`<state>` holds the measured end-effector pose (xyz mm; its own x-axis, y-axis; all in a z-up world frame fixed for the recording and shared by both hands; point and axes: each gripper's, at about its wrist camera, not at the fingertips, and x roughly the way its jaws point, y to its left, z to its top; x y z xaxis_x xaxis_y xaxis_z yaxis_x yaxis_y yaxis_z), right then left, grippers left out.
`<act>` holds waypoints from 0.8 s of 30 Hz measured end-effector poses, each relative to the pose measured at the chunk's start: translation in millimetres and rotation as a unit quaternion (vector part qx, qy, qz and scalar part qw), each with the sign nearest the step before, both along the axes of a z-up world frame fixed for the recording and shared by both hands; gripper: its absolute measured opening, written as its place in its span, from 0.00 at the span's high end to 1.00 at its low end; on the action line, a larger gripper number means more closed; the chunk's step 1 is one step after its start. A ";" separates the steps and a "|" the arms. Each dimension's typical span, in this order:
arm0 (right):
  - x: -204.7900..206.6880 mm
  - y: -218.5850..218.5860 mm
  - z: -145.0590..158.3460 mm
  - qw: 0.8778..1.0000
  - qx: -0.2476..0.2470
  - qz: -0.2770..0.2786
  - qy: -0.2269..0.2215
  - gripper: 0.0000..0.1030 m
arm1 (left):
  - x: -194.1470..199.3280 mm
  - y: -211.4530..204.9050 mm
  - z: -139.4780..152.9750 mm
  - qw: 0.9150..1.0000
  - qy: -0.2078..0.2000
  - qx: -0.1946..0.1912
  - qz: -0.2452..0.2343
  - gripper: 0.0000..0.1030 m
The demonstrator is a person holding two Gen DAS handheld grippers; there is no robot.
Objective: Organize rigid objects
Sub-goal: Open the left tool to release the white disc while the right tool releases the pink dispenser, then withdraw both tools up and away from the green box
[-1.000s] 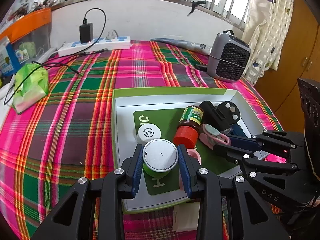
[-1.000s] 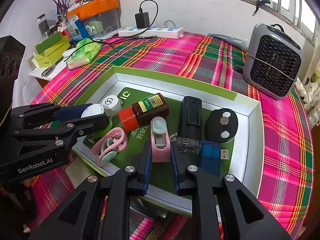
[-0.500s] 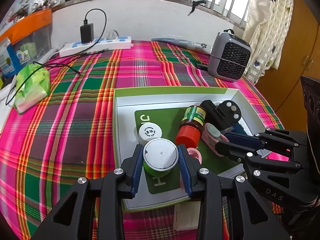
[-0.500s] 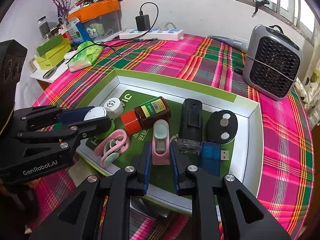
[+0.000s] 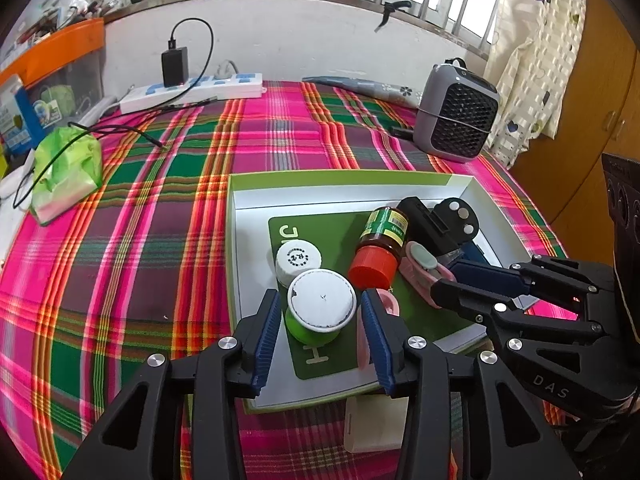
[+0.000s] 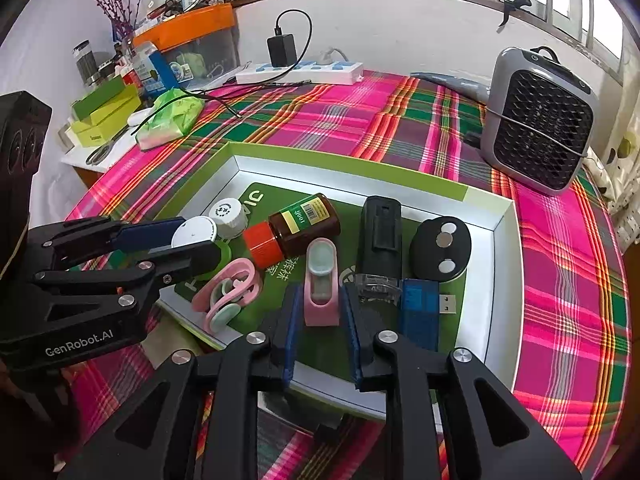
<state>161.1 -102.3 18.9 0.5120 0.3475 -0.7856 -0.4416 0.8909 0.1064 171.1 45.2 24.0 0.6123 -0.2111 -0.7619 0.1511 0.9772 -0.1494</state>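
Observation:
A green jar with a white lid (image 5: pixel 322 308) stands in the near left corner of the white and green tray (image 5: pixel 348 178). My left gripper (image 5: pixel 320 304) straddles the jar; its jaws are opening and a thin gap shows on each side. In the right wrist view, a pink case with a mint top (image 6: pixel 321 292) lies between the fingers of my right gripper (image 6: pixel 321 292). These jaws are opening too, with the pads just clear of the case. Also in the tray are a brown bottle with a red cap (image 6: pixel 292 236), a white-capped bottle (image 6: pixel 228 216), a pink clip (image 6: pixel 228 292), a black device (image 6: pixel 380 240), a black oval remote (image 6: pixel 442 248) and a blue USB stick (image 6: pixel 420 308).
The tray sits on a plaid tablecloth (image 5: pixel 160 208). A grey fan heater (image 6: pixel 536 120) stands at the back right and a power strip with a charger (image 5: pixel 192 90) runs along the wall. A green bag (image 5: pixel 66 168) lies far left. A small white box (image 5: pixel 376 424) sits below the tray.
Both pairs of jaws have widened. The left pads came off the green jar and the right pads came off the pink case. Neither hand has moved.

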 end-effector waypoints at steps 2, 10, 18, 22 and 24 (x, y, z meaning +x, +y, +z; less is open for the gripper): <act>-1.7 -0.8 0.7 1.000 0.003 0.000 -0.001 0.75 | -1.8 -0.7 1.1 1.000 -0.002 0.003 0.000 0.60; -10.6 -4.9 7.8 1.000 0.018 -0.006 -0.011 0.69 | -14.1 2.5 10.4 1.000 -0.014 0.001 0.004 0.59; -27.5 -12.2 18.8 0.999 0.030 -0.011 -0.028 0.68 | -34.6 9.6 19.9 1.000 -0.024 -0.005 0.009 0.59; -42.5 -18.9 23.8 0.998 0.036 -0.011 -0.040 0.68 | -46.2 16.5 22.5 0.999 -0.028 -0.012 0.016 0.59; -50.4 -22.6 24.9 0.998 0.040 -0.009 -0.042 0.68 | -53.5 19.4 22.4 0.999 -0.028 -0.016 0.020 0.59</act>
